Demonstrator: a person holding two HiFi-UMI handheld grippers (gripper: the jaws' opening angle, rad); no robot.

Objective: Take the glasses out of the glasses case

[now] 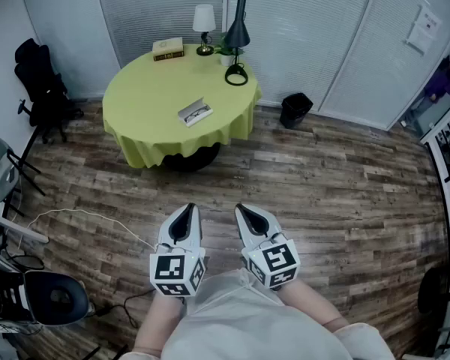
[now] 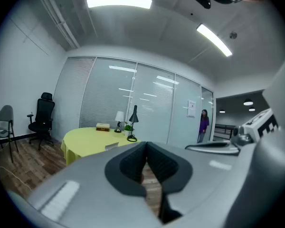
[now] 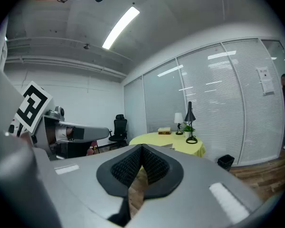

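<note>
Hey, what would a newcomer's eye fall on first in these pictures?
The round yellow table stands out at the far side of the wood floor. On it, an open glasses case lies near the front edge and a black lamp stands at the back. Nearest the camera, the left hand-held gripper and right hand-held gripper sit side by side, both shut and empty, well short of the table.

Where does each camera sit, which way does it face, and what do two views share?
Head view: on the head, steeply down at floor and yellow table; left gripper, right gripper, forearms show.
Left gripper view: on the left gripper, facing the table past its shut jaws.
Right gripper view: on the right gripper, likewise; left gripper visible beside.
Shared: the table.
</note>
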